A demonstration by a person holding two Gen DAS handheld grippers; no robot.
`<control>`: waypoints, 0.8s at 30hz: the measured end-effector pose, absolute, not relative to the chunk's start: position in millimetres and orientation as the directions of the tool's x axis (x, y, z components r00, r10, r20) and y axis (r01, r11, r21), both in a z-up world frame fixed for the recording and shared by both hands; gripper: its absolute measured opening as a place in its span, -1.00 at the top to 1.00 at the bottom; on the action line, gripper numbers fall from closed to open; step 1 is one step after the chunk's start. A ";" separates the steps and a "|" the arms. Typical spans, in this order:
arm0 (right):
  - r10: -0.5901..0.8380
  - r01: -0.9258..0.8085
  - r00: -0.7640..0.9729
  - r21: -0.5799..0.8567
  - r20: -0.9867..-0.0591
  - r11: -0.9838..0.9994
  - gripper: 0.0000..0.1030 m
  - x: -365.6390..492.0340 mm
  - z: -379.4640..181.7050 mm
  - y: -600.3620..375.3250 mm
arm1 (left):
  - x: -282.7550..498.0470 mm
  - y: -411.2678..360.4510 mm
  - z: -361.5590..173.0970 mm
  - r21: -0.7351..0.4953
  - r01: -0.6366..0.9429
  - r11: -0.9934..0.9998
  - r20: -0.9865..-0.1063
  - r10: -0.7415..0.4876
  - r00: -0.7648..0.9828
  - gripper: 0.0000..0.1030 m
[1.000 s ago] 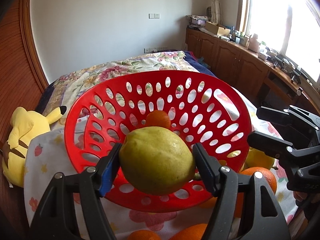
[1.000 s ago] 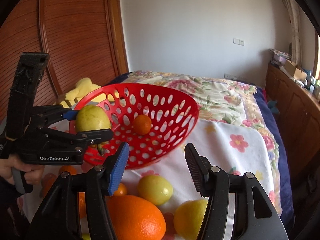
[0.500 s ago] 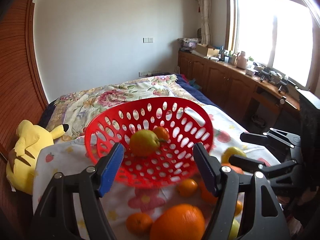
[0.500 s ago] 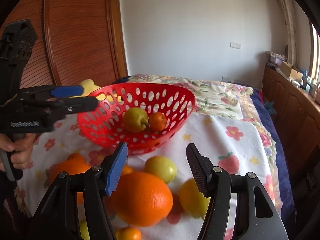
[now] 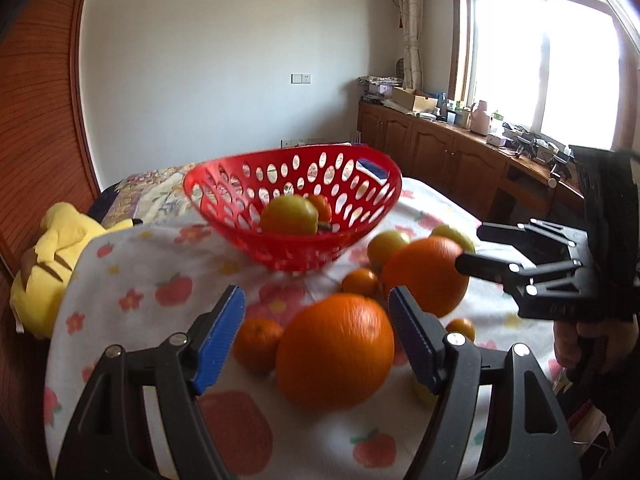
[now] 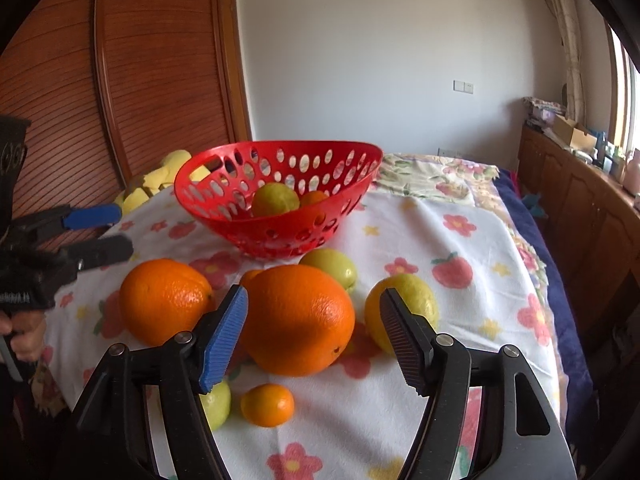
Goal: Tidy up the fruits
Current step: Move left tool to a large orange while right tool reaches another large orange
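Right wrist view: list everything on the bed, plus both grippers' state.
Perforated red plastic basket: 1, red, on the floral white cloth.
Yellow-green pear: 1, inside basket.
Small orange mandarin: 1, inside basket, right of pear.
Large oranges: 2, orange, on cloth in front of basket.
Small mandarins: 2, orange, on cloth.
Yellow-green fruits: 3 on cloth.
Yellow plush toy: 1, behind basket, left.
Left gripper: open, empty.
Right gripper: open, fingers flank central orange.

Red basket (image 6: 280, 236) holds pear-like fruit (image 6: 275, 199); oranges (image 6: 298, 320) outside.
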State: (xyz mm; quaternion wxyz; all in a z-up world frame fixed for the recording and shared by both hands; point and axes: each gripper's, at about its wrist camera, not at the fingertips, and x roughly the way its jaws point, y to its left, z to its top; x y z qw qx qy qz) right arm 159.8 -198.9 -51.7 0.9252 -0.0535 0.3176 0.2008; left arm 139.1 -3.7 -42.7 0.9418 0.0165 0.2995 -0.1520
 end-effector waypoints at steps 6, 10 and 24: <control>0.354 -0.413 0.708 0.048 -0.611 0.909 -0.58 163.4 -61.8 -191.2 | 128.1 0.6 -62.3 -0.090 0.279 0.956 -0.567 -0.280 0.775 -0.47; 0.355 -0.427 0.696 0.039 -0.624 0.904 -0.63 166.9 -69.8 -182.7 | 127.1 0.4 -68.5 -0.093 0.268 0.959 -0.576 -0.271 0.772 -0.47; 0.299 -0.414 0.664 -0.003 -0.685 0.910 -0.73 179.8 -90.8 -172.2 | 124.2 -1.8 -81.2 -0.138 0.284 0.949 -0.554 -0.312 0.772 -0.56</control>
